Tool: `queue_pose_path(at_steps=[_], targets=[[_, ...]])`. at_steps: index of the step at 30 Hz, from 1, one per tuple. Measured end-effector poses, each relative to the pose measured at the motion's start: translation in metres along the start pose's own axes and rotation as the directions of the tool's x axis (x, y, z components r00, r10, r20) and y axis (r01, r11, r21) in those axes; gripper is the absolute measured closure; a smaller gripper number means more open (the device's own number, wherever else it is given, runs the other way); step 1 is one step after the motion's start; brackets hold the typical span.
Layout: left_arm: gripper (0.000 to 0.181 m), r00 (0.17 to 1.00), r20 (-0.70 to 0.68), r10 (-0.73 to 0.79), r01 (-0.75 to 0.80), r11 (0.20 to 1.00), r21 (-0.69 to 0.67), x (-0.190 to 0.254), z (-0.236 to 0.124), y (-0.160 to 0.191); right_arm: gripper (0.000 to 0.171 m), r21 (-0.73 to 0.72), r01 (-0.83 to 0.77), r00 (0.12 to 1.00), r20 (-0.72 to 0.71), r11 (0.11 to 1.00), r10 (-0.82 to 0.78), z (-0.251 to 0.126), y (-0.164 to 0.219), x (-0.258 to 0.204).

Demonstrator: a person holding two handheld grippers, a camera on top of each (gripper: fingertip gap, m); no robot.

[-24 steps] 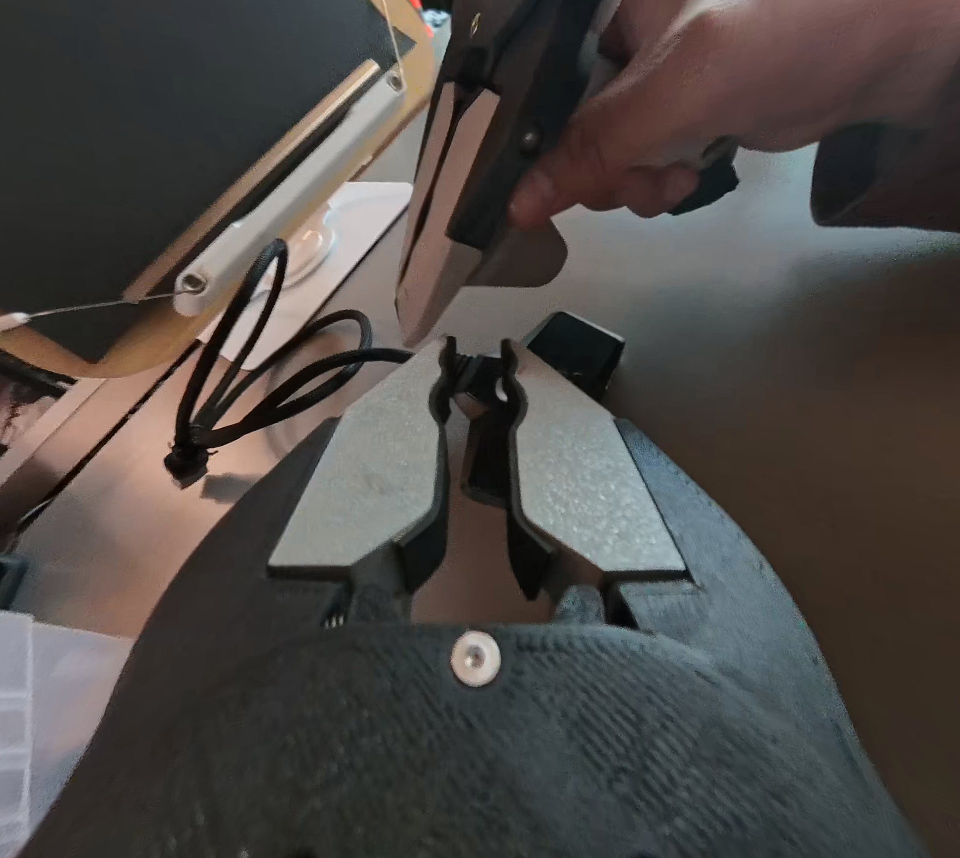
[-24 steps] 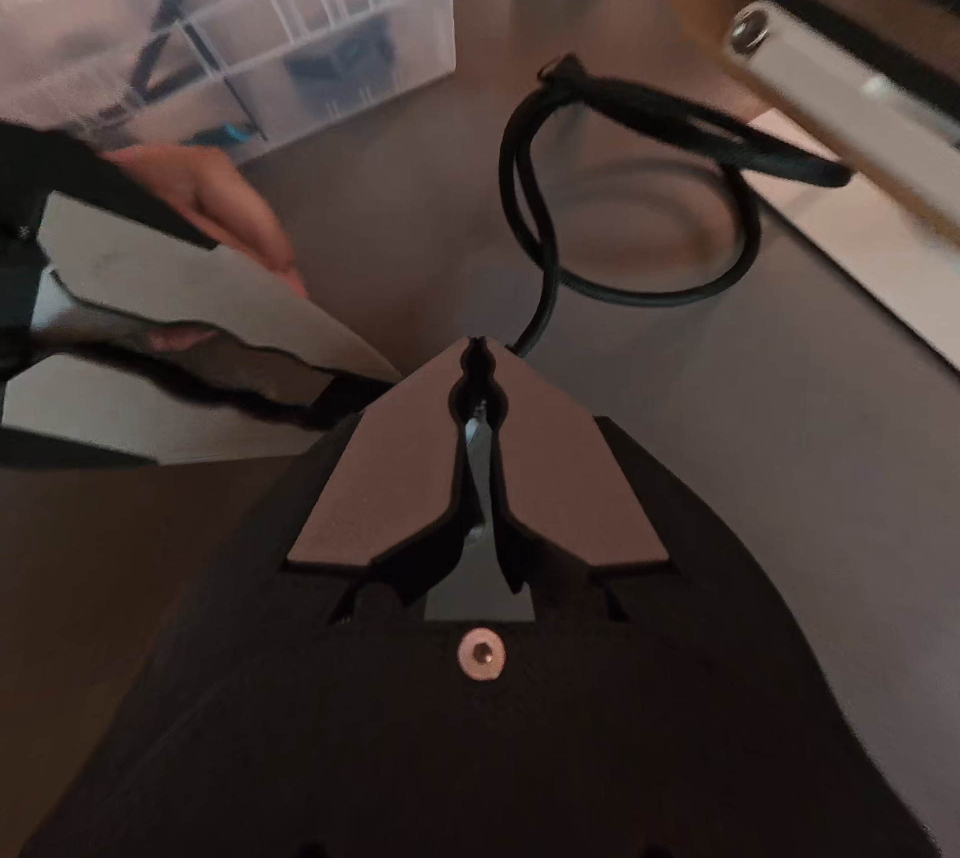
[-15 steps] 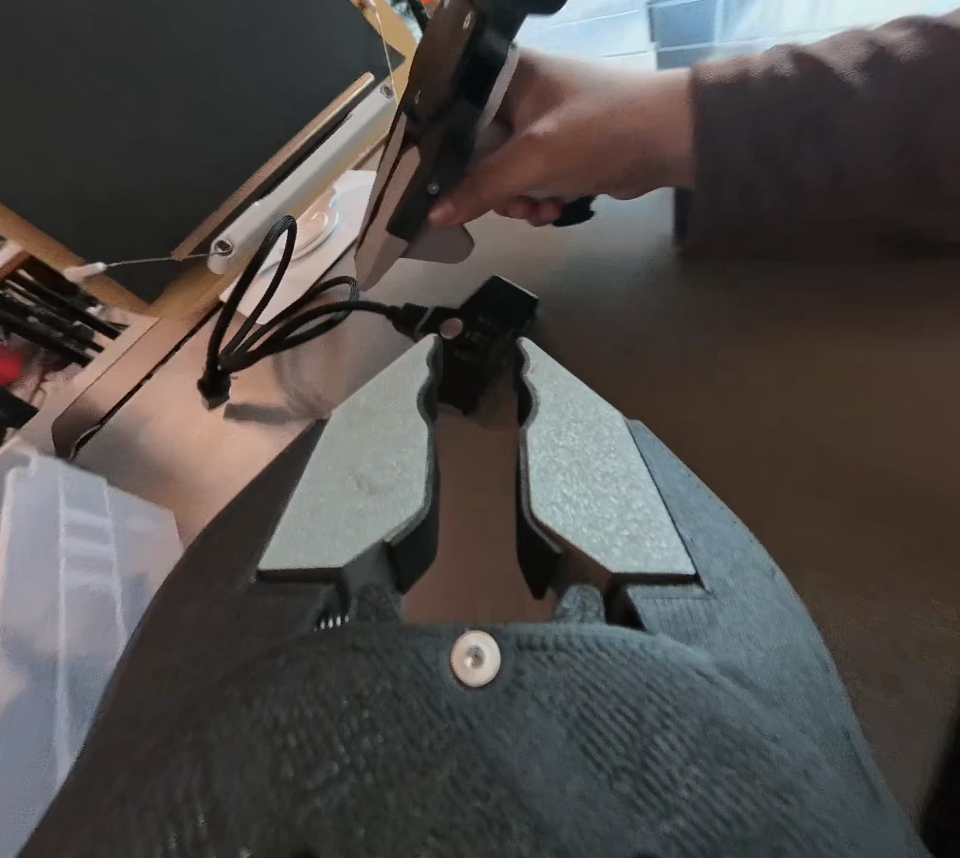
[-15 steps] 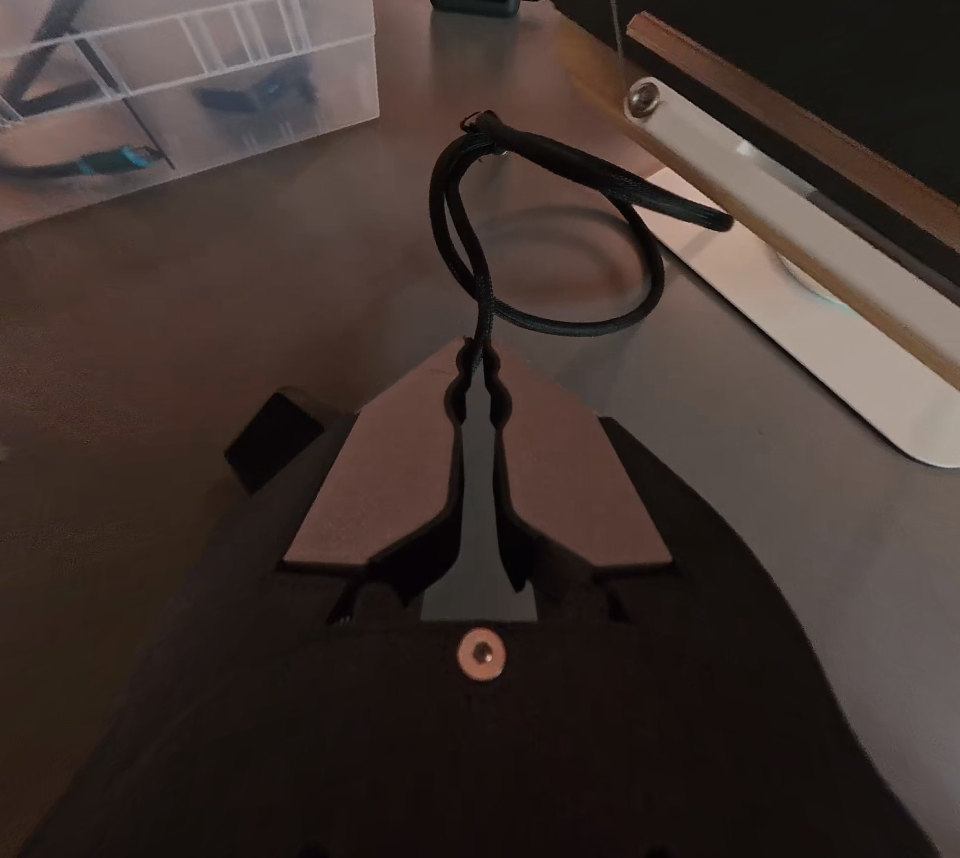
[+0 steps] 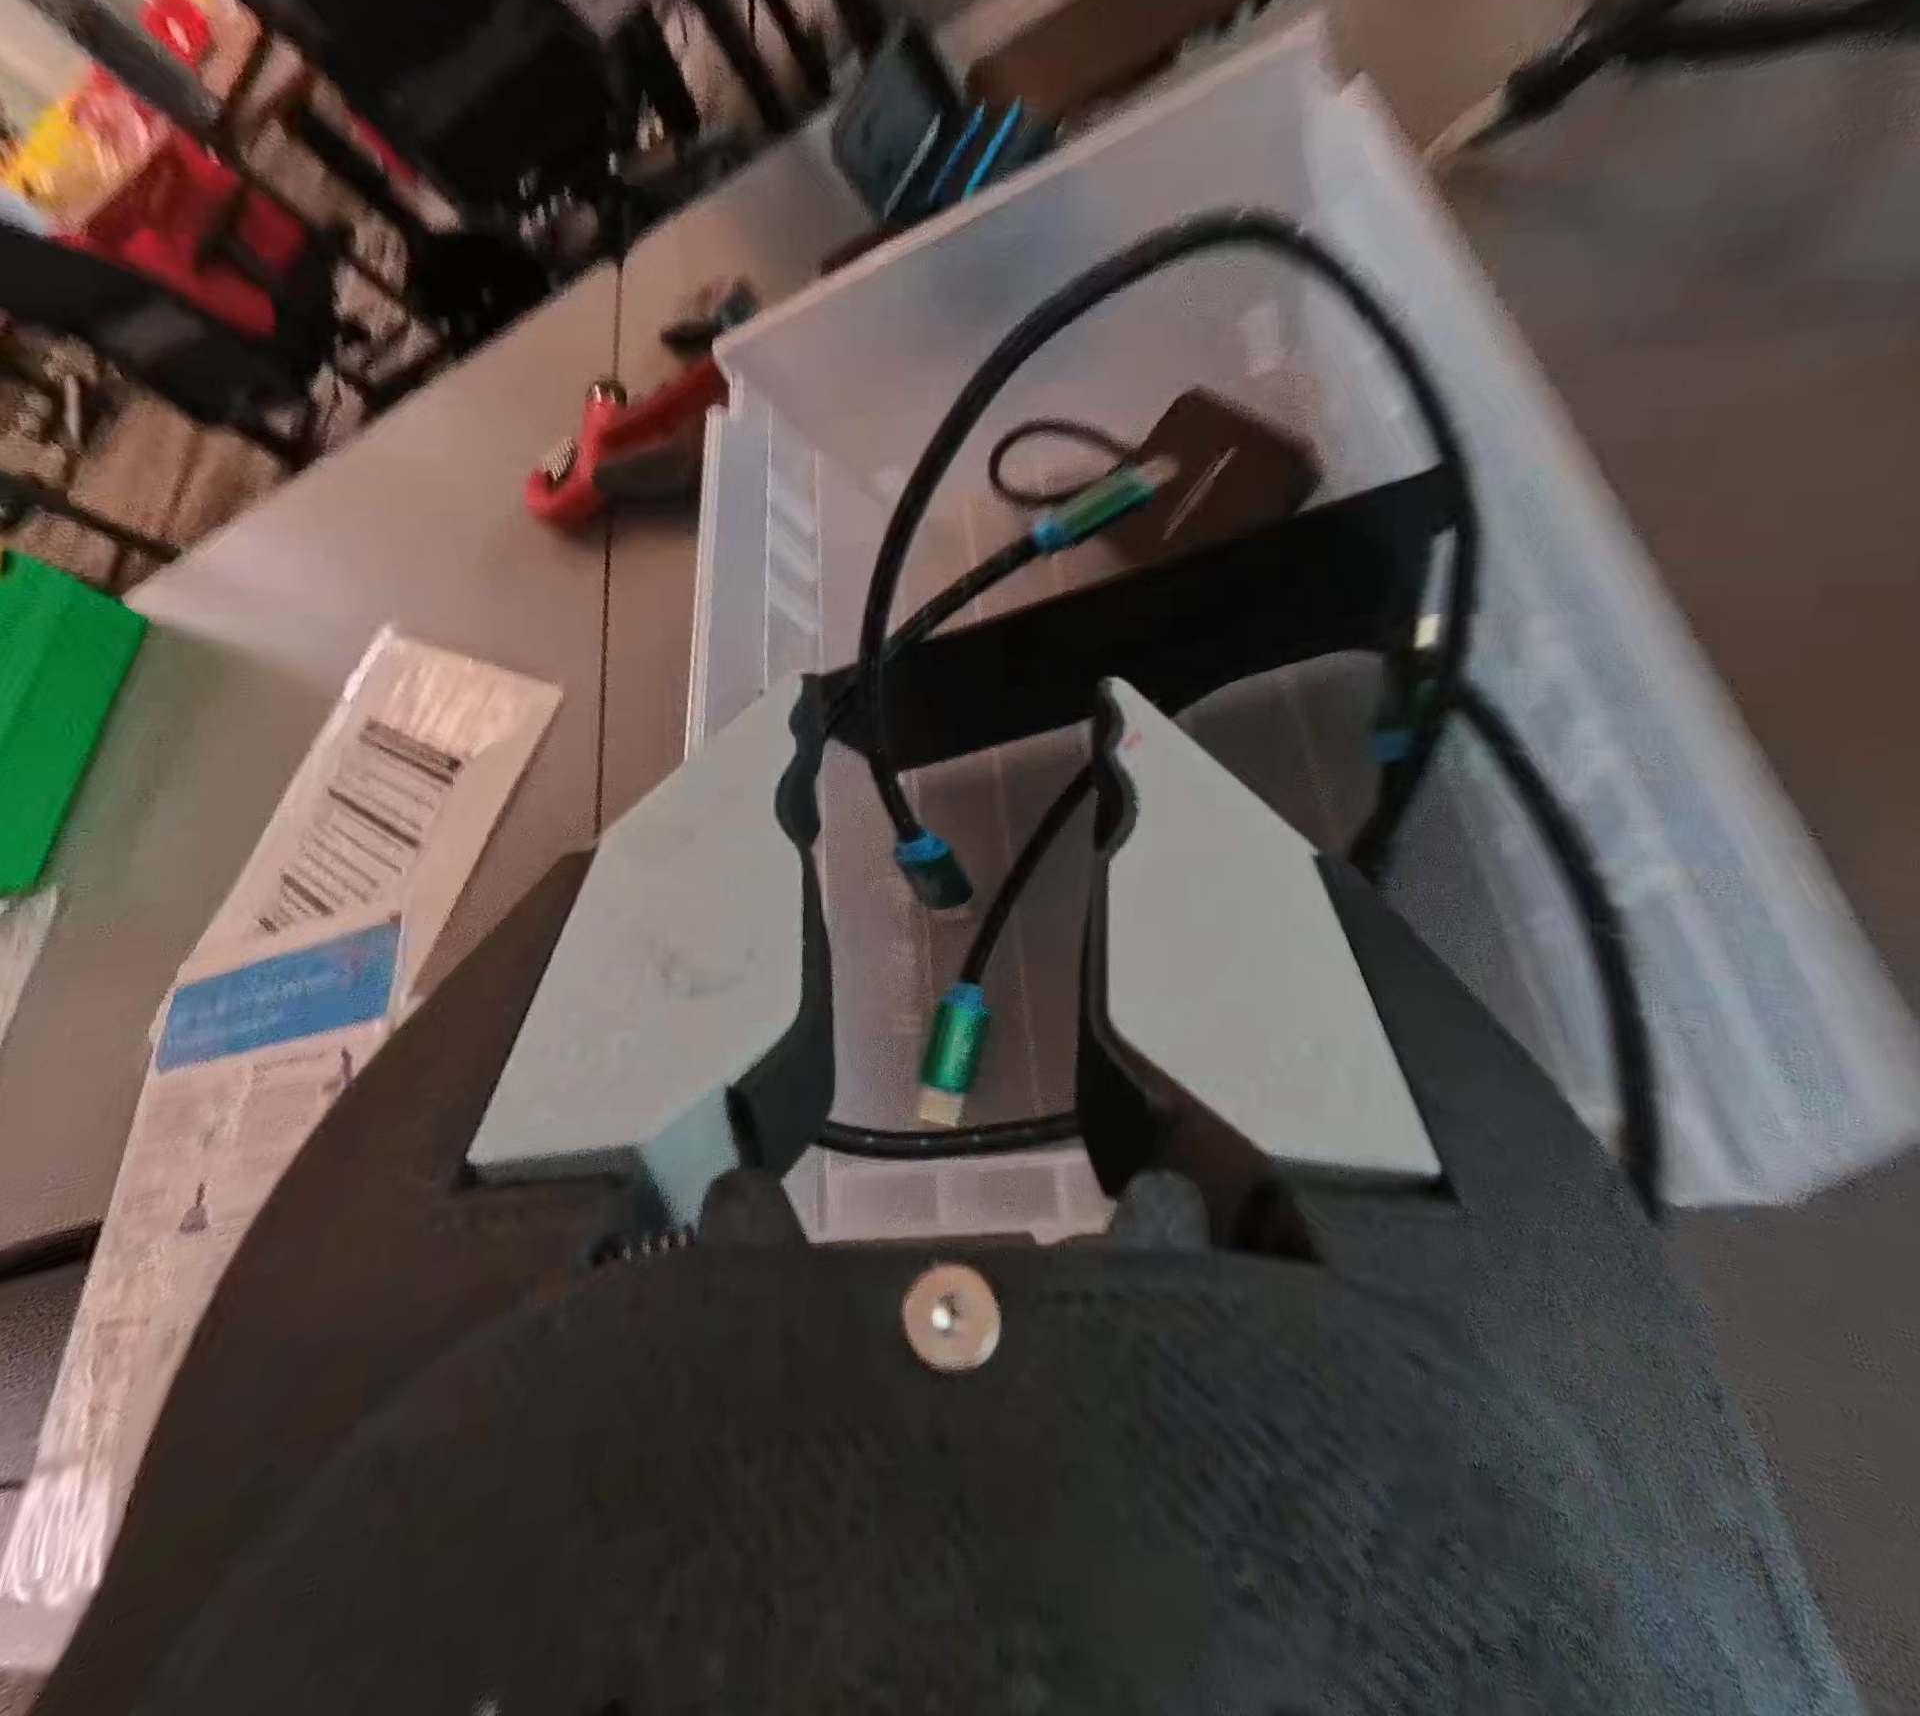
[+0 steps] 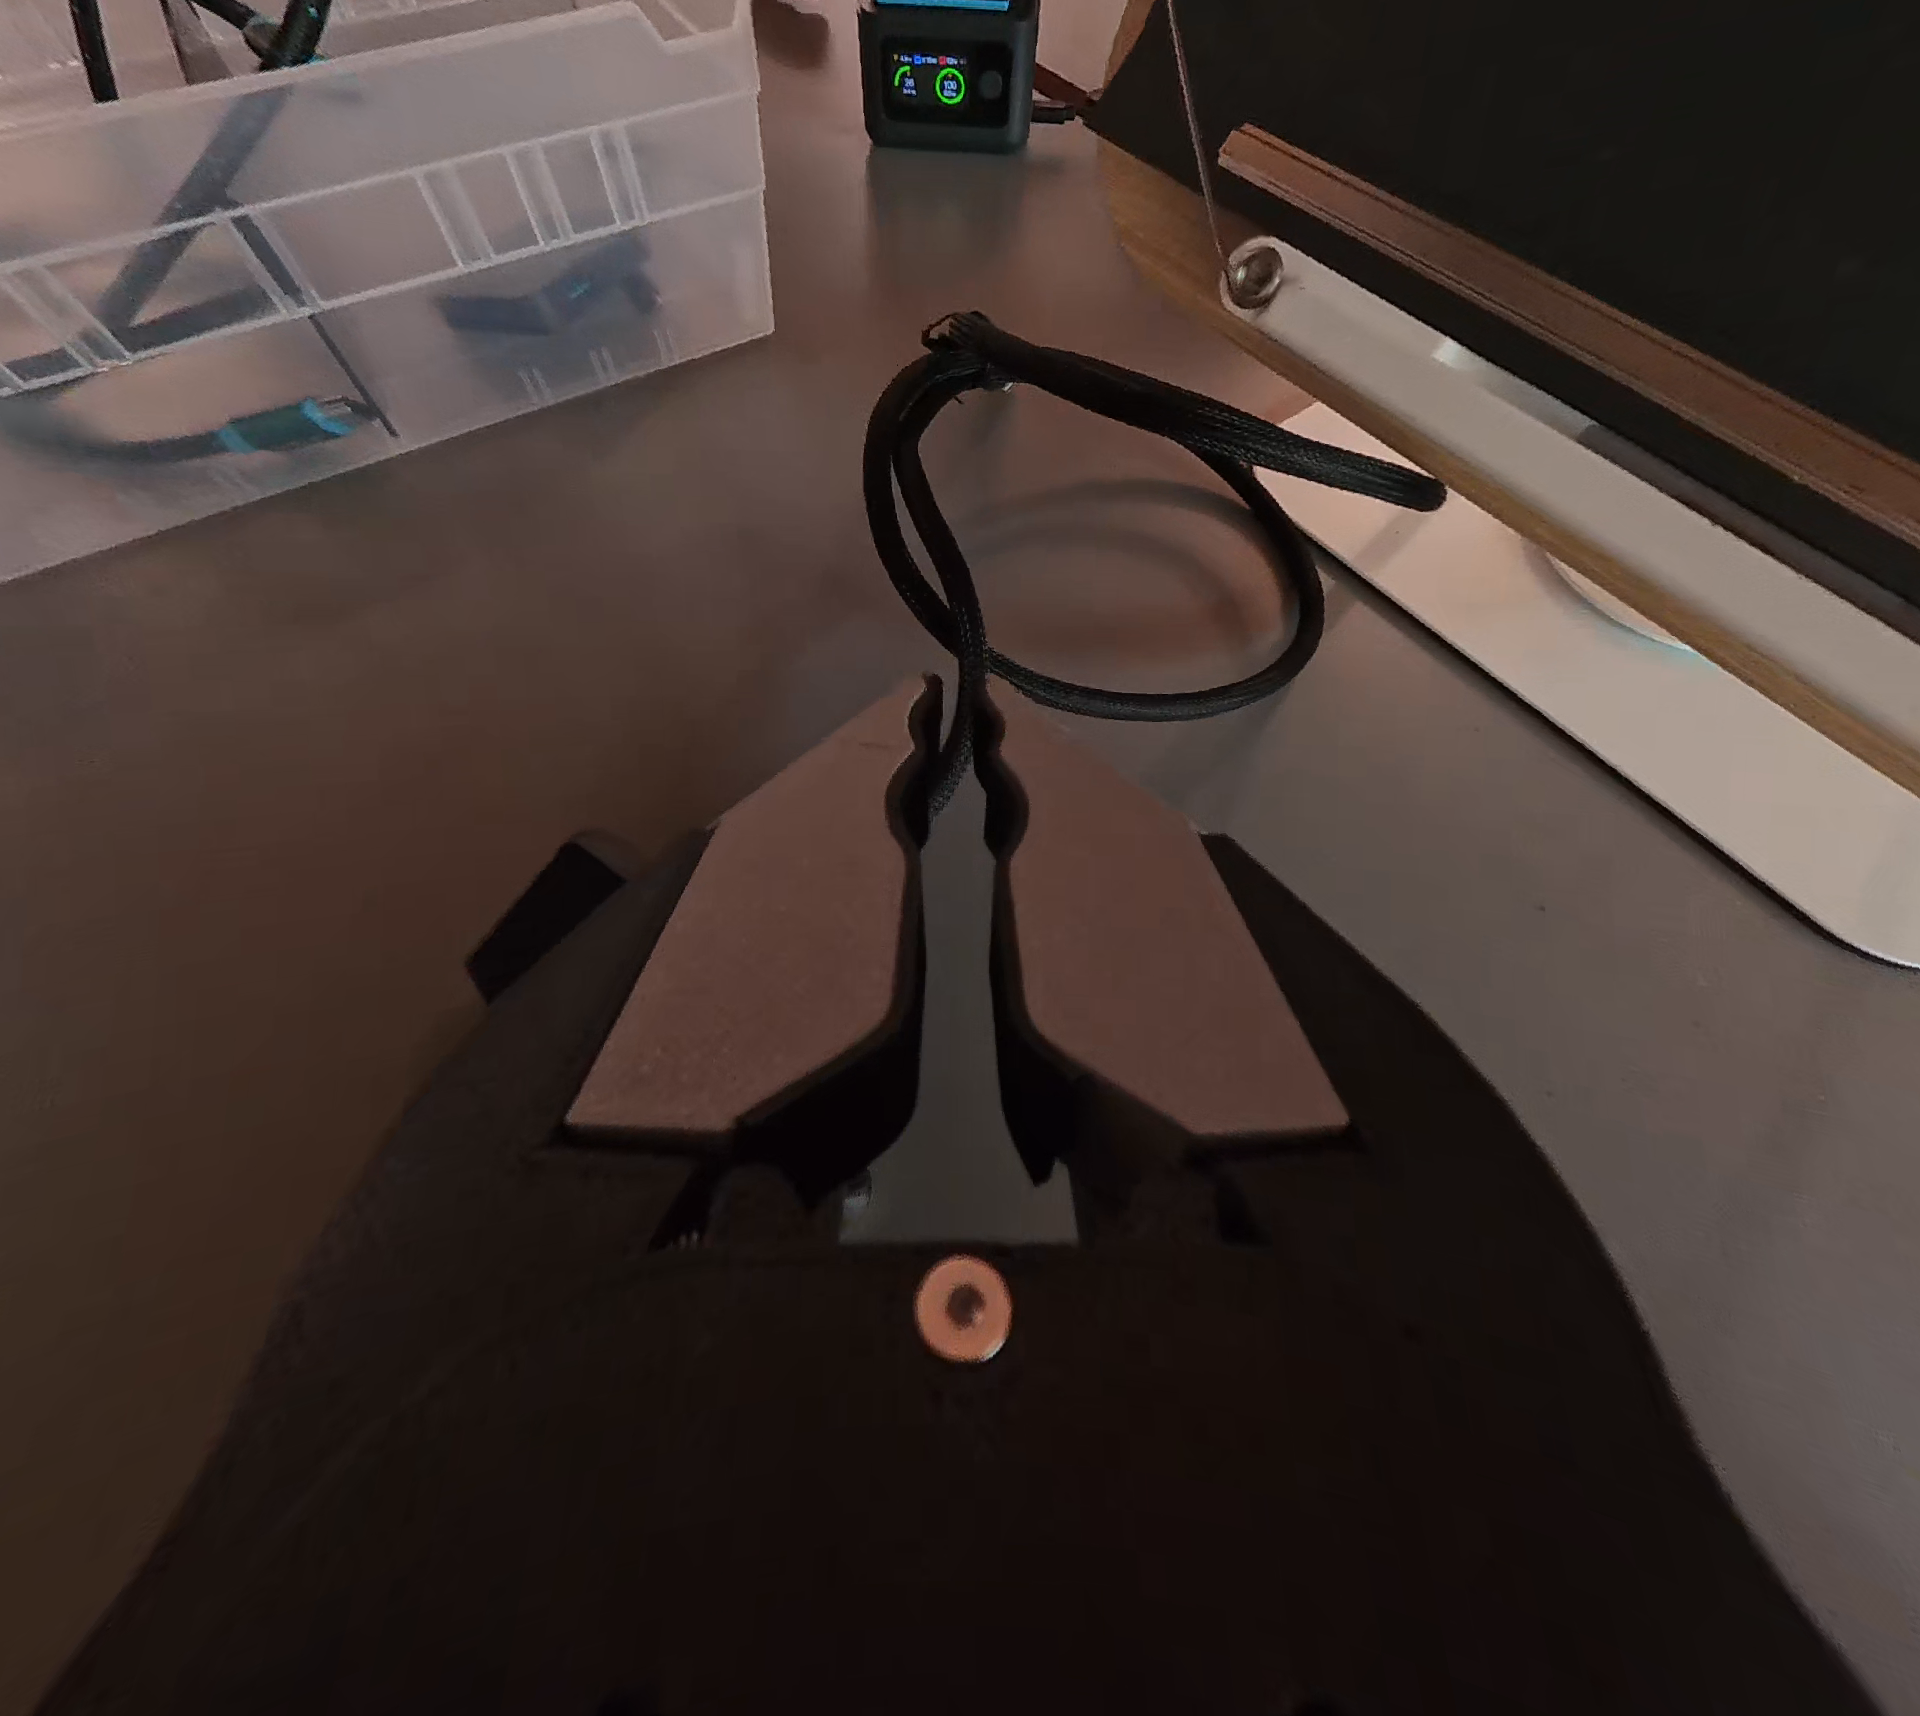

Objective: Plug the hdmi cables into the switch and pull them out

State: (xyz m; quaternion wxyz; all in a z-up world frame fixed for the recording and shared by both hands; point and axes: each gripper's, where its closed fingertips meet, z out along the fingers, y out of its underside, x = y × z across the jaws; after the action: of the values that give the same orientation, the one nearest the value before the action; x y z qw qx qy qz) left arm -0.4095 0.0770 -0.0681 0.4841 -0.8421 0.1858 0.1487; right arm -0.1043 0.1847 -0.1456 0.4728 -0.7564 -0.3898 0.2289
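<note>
The right tool (image 6: 961,721) pinches a black braided cable (image 6: 1101,700) above the table (image 6: 520,679).

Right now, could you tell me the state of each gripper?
Left gripper: open, empty, over the clear bin.
Right gripper: shut on the black braided cable.

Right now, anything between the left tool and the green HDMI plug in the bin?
Nothing visible. The left tool is open above the clear bin, and the green HDMI plug lies uncovered on the bin floor, framed between its fingers. A blue-collared plug lies just beyond it.
</note>
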Motion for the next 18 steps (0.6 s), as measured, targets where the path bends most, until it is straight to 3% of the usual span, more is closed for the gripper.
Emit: queue_pose_path(at_steps=[4,8,9,14,18], targets=[[0.135,0.999,0.013,-0.031,0.033,0.98,-0.194,-0.012,0.05,0.043,0.17,0.011,0.004,1.0,0.007,1.0,-0.004,-0.002,-0.003,-0.003],[0.16,0.998,0.067,-0.021,0.037,0.969,-0.244,-0.023,0.075,0.057,0.17,0.013,-0.015,1.0,0.021,1.0,0.015,-0.001,-0.003,-0.004],[0.176,0.996,0.088,0.004,0.019,0.967,-0.253,-0.026,0.078,0.058,0.17,0.012,-0.015,1.0,0.02,1.0,0.014,-0.001,-0.003,-0.003],[0.176,0.991,0.092,0.097,-0.066,0.952,-0.298,-0.032,0.085,0.059,0.171,0.021,-0.014,1.0,0.02,1.0,0.013,-0.004,-0.006,-0.002],[0.177,0.988,0.112,0.105,-0.082,0.978,-0.193,-0.045,0.066,0.024,0.171,0.052,-0.025,1.0,0.012,0.998,0.024,-0.01,-0.012,0.002]])
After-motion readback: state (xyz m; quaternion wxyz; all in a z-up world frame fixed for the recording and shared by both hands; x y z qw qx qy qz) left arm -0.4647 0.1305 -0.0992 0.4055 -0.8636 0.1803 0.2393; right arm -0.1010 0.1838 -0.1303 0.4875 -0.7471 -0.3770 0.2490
